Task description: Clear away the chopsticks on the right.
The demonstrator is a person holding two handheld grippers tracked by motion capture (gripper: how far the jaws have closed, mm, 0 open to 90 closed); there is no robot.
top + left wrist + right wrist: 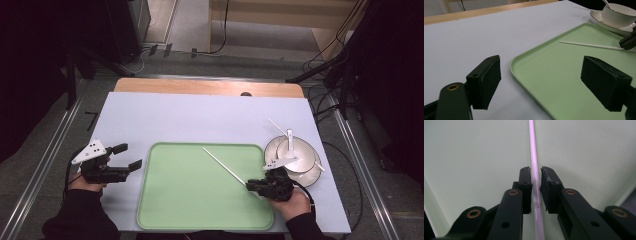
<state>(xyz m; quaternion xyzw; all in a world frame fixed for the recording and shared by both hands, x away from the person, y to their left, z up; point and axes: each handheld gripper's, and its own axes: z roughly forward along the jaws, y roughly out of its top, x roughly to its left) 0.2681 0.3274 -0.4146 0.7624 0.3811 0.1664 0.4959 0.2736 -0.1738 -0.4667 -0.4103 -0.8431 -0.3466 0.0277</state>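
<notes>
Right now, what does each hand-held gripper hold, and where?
Nothing. The left hand-held gripper is open and empty; the right hand-held gripper straddles the stick's near end, jaws just clear of it.

You are looking at one small grey marking, printed on the white chopstick (535, 182) lying between the jaws of your right gripper (535, 173). It is sitting low between the pads and looks like "56" or "SG", too blurred to read with certainty. Nothing else is carrying readable text.
</notes>
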